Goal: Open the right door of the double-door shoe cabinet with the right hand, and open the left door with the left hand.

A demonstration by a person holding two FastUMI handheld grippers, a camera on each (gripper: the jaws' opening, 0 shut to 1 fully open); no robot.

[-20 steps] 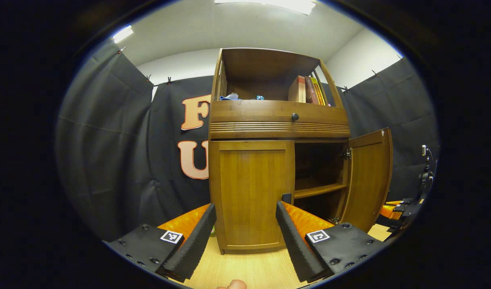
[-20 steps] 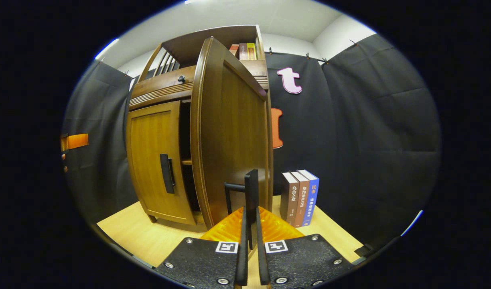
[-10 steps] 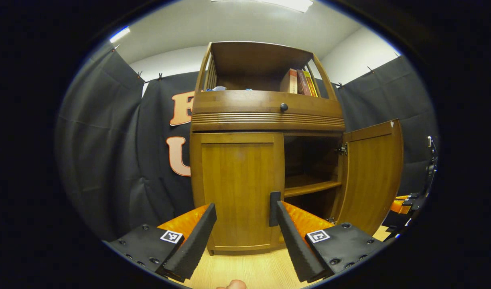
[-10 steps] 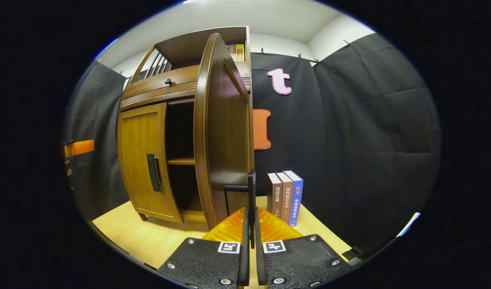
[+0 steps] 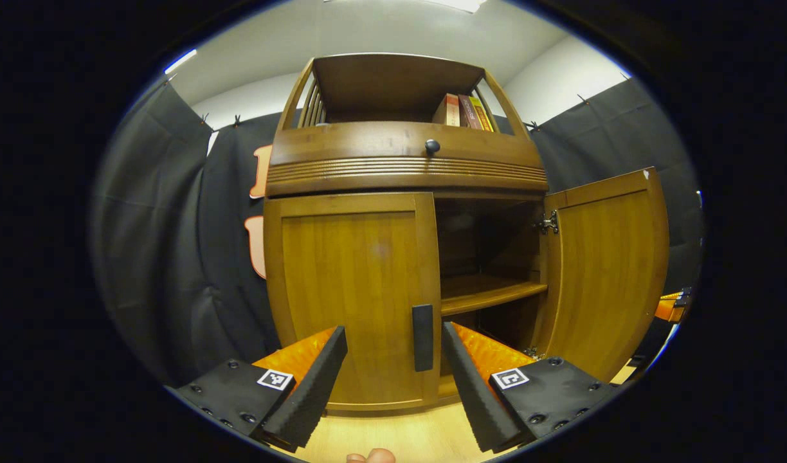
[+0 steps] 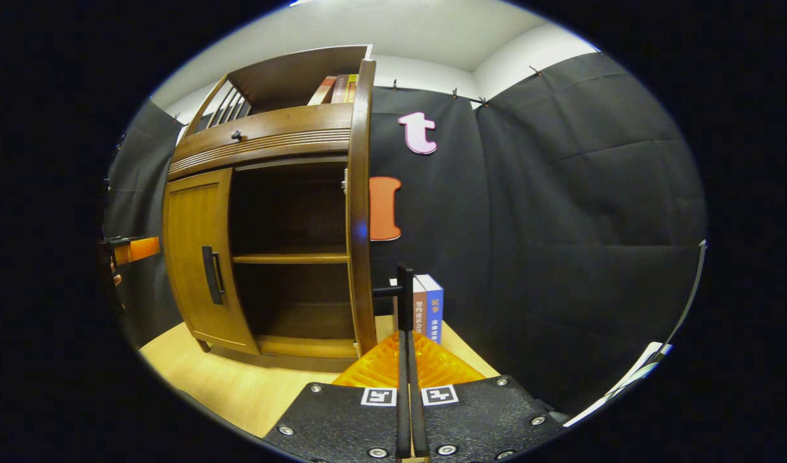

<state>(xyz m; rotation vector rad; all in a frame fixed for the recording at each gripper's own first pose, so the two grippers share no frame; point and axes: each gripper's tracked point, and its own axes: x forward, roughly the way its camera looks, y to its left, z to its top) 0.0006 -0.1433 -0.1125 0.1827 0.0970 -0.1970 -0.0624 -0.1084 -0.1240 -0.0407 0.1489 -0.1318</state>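
The right gripper (image 6: 405, 360) pinches the black handle of the right door (image 6: 404, 302), its fingers pressed together on the thin bar with almost no gap between them. The right door (image 6: 360, 212) of the wooden shoe cabinet (image 5: 406, 161) stands swung wide open, seen edge-on in the right gripper view and as a broad panel (image 5: 609, 270) at the right in the left gripper view. Behind it the cabinet's right half lies open, dark inside, with a single shelf (image 5: 490, 292) across the middle.

The left gripper (image 5: 393, 360) is spread wide in front of the left door (image 5: 355, 289), holding nothing. The left door is shut, and its black handle (image 5: 422, 337) shows between the two fingers, nearer the right one; whether a finger touches it cannot be told.

Above the doors runs a drawer front with a small dark knob (image 5: 433, 146), and books (image 5: 463, 110) stand on the open top shelf. More books (image 6: 428, 307) stand on the pale wooden floor (image 6: 239, 386) just right of the cabinet, against the black cloth wall.
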